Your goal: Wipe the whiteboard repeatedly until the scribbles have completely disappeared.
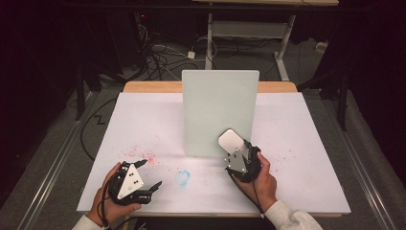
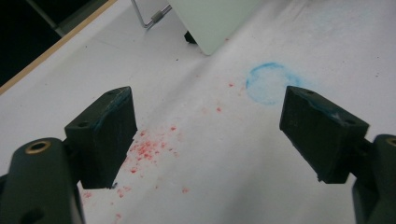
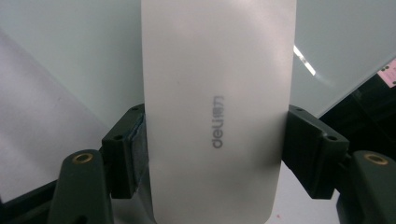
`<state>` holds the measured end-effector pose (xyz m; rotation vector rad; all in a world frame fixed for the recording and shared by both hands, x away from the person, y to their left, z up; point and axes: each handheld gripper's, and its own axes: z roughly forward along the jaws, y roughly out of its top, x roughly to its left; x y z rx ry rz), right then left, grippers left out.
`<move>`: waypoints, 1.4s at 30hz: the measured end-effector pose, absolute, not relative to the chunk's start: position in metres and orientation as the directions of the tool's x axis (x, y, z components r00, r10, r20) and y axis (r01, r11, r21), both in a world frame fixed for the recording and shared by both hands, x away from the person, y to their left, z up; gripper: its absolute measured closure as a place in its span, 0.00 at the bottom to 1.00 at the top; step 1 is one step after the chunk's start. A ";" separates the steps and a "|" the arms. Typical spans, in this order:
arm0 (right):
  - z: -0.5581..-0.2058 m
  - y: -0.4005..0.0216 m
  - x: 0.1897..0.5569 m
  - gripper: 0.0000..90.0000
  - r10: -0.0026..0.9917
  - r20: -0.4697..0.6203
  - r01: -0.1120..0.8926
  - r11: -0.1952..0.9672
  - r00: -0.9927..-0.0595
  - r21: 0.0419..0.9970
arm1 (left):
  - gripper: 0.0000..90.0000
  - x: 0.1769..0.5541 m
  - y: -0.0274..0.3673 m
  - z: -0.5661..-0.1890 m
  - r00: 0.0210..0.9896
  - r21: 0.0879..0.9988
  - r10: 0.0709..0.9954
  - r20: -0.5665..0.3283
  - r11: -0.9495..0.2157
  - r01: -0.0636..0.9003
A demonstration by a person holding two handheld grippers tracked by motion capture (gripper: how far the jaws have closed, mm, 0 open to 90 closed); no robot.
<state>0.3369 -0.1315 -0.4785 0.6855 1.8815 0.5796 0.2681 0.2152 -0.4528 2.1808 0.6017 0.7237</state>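
Observation:
A pale whiteboard (image 1: 219, 110) stands upright in the middle of the white-covered table (image 1: 306, 143). My right gripper (image 1: 235, 149) is shut on a white oblong eraser (image 1: 230, 140) with a grey logo, held just in front of the board's lower right part. In the right gripper view the eraser (image 3: 217, 93) runs up between the two pads (image 3: 126, 149), with the board (image 3: 70, 46) behind it. My left gripper (image 1: 151, 173) rests open near the front left of the table. Nothing lies between its jaws in the left gripper view (image 2: 208, 126).
A blue chalky ring (image 1: 182, 177) marks the sheet between the two hands. Red specks (image 1: 139, 154) are scattered just beyond the left gripper. The board's wire stand (image 2: 152, 18) shows behind it. Cables and another table's legs (image 1: 209, 43) lie on the floor beyond.

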 end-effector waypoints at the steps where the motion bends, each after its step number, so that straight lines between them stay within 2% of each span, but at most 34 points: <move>1: -0.479 -0.132 0.336 0.35 0.680 -0.654 0.194 0.727 -0.330 0.658 | 0.20 0.268 0.215 -0.453 0.730 0.769 0.611 0.307 -0.611 0.187; 5: -0.470 -0.136 0.337 0.35 0.701 -0.601 0.184 0.696 -0.384 0.694 | 0.20 0.269 0.216 -0.452 0.728 0.773 0.615 0.304 -0.606 0.188; 15: -0.446 -0.135 0.338 0.35 0.730 -0.575 0.138 0.655 -0.369 0.742 | 0.20 0.271 0.217 -0.453 0.732 0.772 0.611 0.300 -0.606 0.190; 21: -0.443 -0.127 0.334 0.35 0.711 -0.590 0.109 0.669 -0.382 0.735 | 0.20 0.272 0.217 -0.454 0.734 0.773 0.611 0.298 -0.605 0.190; 36: -0.423 -0.130 0.305 0.35 0.584 -0.510 0.040 0.681 -0.632 0.731 | 0.20 0.273 0.217 -0.454 0.734 0.772 0.613 0.293 -0.604 0.196; 42: -0.422 -0.135 0.298 0.35 0.504 -0.486 0.036 0.719 -0.714 0.694 | 0.20 0.274 0.218 -0.455 0.732 0.774 0.617 0.291 -0.601 0.199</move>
